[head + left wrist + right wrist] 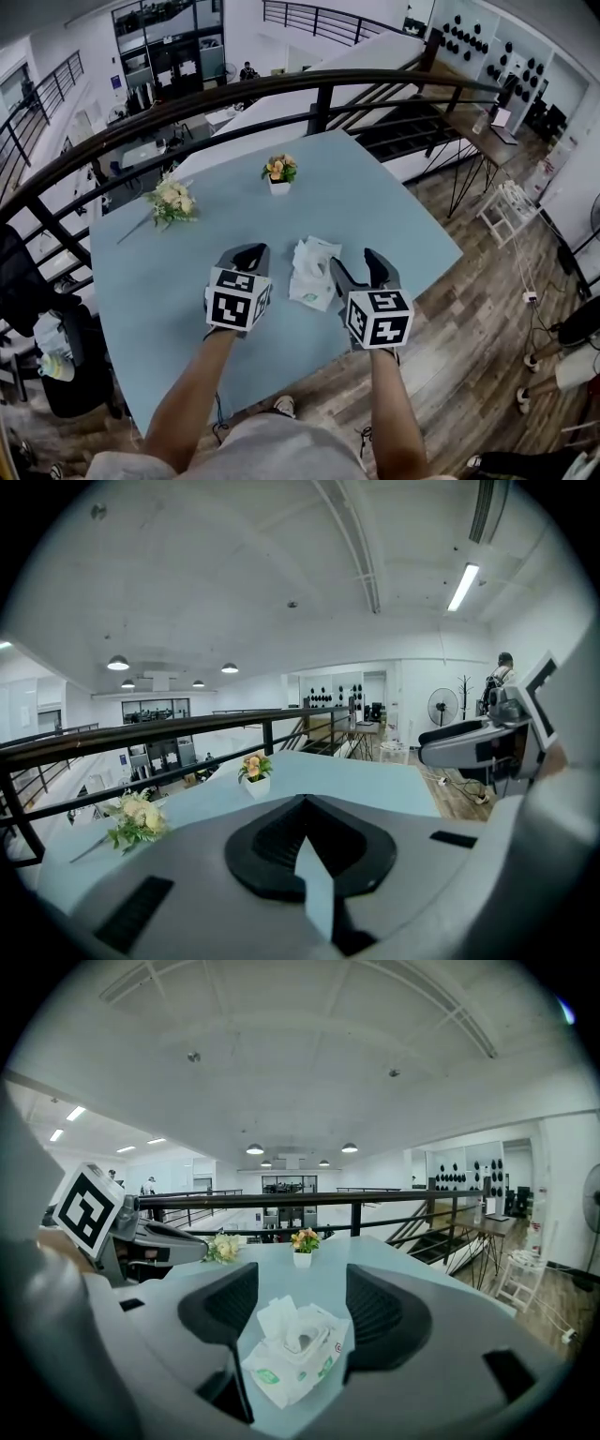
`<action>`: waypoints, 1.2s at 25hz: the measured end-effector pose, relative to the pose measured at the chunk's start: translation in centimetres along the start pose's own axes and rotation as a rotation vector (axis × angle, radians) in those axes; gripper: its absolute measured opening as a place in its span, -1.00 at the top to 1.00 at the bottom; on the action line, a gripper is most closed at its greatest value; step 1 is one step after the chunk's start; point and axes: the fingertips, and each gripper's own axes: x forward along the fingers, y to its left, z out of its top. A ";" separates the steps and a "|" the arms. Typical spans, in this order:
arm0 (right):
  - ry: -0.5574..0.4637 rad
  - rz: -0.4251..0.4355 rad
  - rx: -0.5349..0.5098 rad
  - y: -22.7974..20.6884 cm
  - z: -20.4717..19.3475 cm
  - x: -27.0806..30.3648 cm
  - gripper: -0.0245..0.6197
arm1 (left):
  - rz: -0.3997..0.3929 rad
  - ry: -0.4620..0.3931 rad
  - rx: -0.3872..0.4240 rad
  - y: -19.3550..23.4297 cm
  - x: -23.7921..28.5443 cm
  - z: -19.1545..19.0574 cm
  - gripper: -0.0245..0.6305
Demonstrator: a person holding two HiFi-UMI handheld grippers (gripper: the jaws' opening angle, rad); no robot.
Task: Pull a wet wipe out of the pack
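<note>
Two grippers hover over the near part of a pale blue tabletop [394,211], with the wet wipe pack [312,278] lying flat between them, nearer the right one. The left gripper [248,255] is clenched on nothing: in its own view the dark pads meet in the middle. It sits just left of the pack without touching it. The right gripper [358,268] is released, with its jaws spread wide. In the right gripper view the pack [295,1354] shows in the gap between them, resting on the tabletop, its white flap lid [275,1321] raised and the opening uncovered. Far on the tabletop stands a small white pot of orange flowers [278,172], and to its left lies a pale bouquet [172,200]. A dark railing [187,101] curves past the far edge.
</note>
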 end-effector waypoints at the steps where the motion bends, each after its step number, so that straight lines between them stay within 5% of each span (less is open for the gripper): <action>1: 0.003 0.004 0.002 0.1 -0.1 0.4 0.07 | 0.001 0.002 0.000 0.2 0.2 -0.1 0.95; 20: 0.028 0.079 -0.012 1.4 -0.5 5.3 0.07 | 0.053 0.024 -0.026 3.4 1.6 -1.8 0.95; 30: 0.015 0.187 -0.036 1.4 0.7 9.2 0.07 | 0.153 0.032 -0.038 5.5 2.2 -1.7 0.95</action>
